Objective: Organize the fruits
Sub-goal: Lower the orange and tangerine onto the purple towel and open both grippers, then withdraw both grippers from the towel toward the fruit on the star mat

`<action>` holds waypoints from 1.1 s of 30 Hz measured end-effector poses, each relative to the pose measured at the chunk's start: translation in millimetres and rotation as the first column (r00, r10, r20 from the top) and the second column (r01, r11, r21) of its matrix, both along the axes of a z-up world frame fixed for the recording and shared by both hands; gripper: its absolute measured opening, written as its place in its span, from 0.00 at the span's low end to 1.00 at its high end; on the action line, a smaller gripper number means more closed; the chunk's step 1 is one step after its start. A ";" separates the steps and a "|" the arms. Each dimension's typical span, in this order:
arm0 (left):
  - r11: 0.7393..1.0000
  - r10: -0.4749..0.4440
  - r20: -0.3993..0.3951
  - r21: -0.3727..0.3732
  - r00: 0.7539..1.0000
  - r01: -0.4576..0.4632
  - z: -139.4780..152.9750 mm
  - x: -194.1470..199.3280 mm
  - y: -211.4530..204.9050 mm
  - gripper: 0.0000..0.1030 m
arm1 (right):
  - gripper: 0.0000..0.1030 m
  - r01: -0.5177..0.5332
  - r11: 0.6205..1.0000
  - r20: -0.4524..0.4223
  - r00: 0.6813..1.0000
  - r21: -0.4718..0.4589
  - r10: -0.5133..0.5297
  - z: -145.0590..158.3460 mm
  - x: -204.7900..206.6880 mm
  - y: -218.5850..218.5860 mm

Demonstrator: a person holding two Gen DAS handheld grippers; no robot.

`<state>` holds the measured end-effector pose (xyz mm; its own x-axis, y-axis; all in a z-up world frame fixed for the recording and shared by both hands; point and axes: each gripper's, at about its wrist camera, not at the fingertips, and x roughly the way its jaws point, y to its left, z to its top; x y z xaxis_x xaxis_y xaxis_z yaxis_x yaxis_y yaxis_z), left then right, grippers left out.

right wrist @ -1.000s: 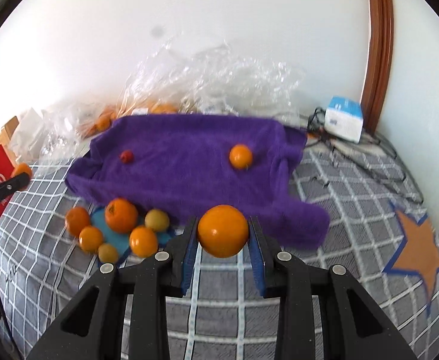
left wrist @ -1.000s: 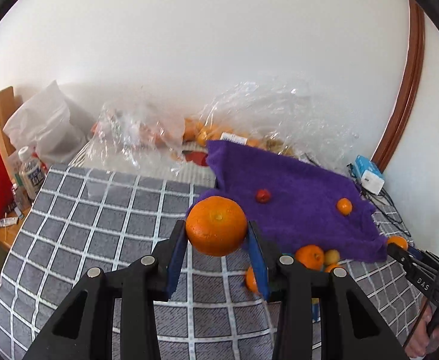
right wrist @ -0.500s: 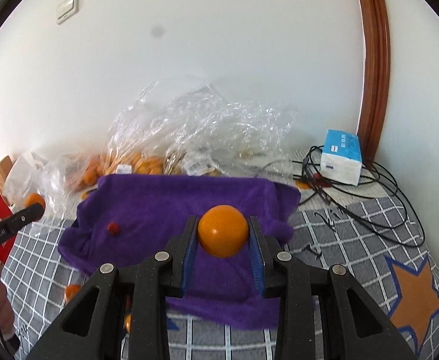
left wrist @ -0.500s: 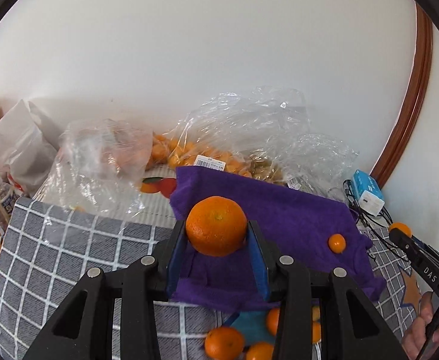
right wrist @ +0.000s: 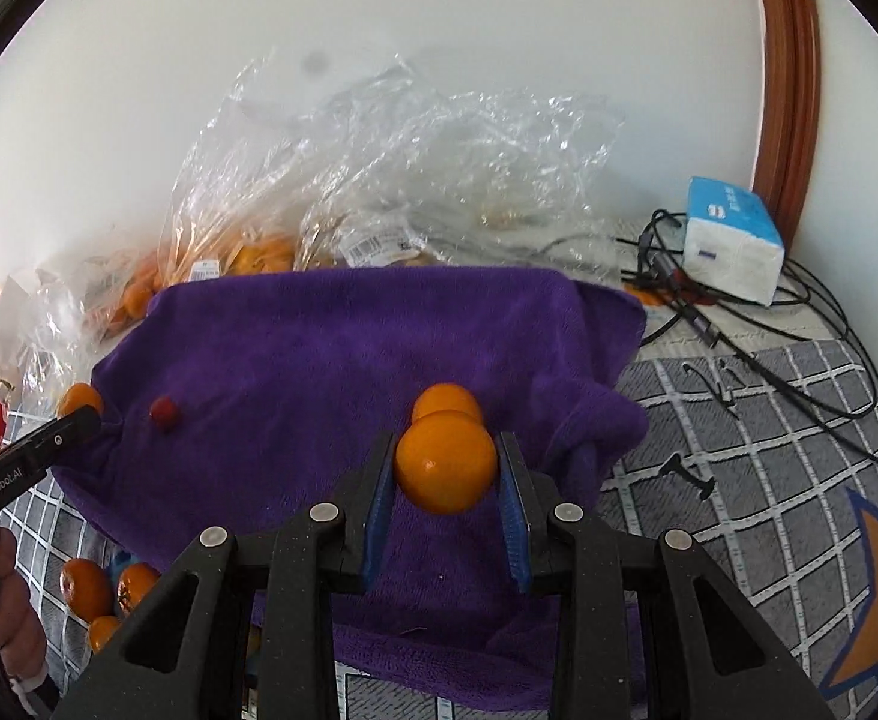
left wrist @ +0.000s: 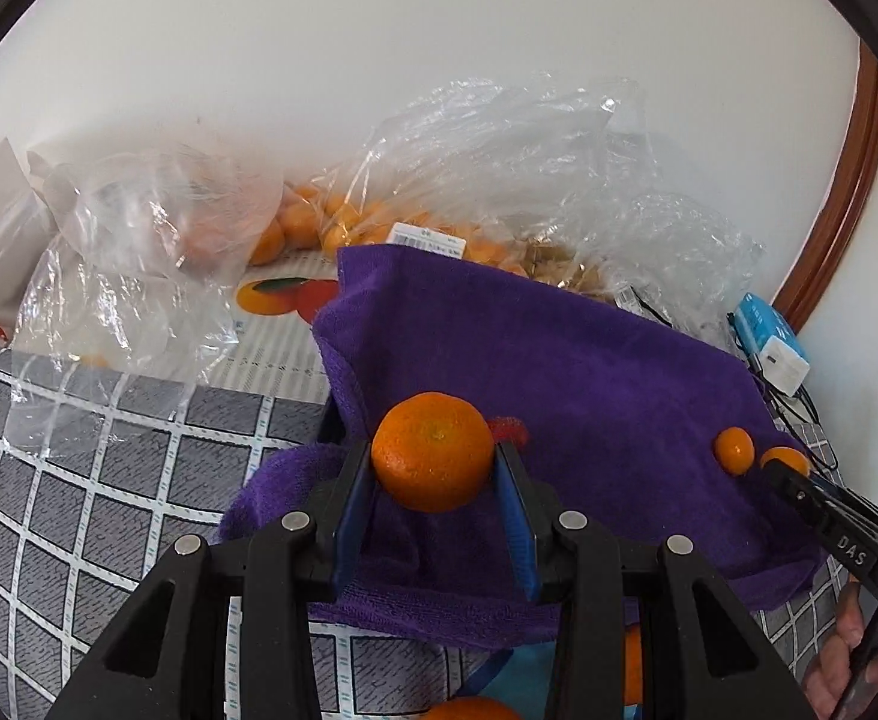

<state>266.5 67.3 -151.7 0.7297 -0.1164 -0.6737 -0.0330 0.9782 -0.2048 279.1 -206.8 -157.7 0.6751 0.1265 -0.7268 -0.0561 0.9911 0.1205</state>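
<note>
My left gripper (left wrist: pixel 434 474) is shut on a dimpled mandarin (left wrist: pixel 432 451), held over the left part of the purple towel (left wrist: pixel 589 372). My right gripper (right wrist: pixel 446 477) is shut on a smooth orange fruit (right wrist: pixel 446 461), held over the towel (right wrist: pixel 318 360) just in front of a small orange (right wrist: pixel 446 401) lying there. A small red fruit (right wrist: pixel 164 411) lies on the towel's left; it also shows behind my mandarin in the left wrist view (left wrist: pixel 508 427). The small orange (left wrist: pixel 734 450) shows at the towel's right in the left wrist view.
Clear plastic bags of oranges (left wrist: pixel 318 228) lie along the wall behind the towel. A blue-white tissue pack (right wrist: pixel 730 240) and black cables (right wrist: pixel 769 324) lie at the back right. Several loose oranges (right wrist: pixel 87 588) sit on a blue mat below the towel's left edge. A grey checked cloth (left wrist: pixel 78 468) covers the surface.
Both grippers have moved forward and lower over the purple towel with their fruit still held. The right one has closed in on the small orange lying there.
</note>
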 end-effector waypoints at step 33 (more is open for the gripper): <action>0.997 -0.060 0.036 0.041 0.998 0.059 22.5 -17.0 -14.2 0.50 | 0.67 -0.005 0.994 0.014 1.000 -0.113 0.007 12.9 -28.8 22.0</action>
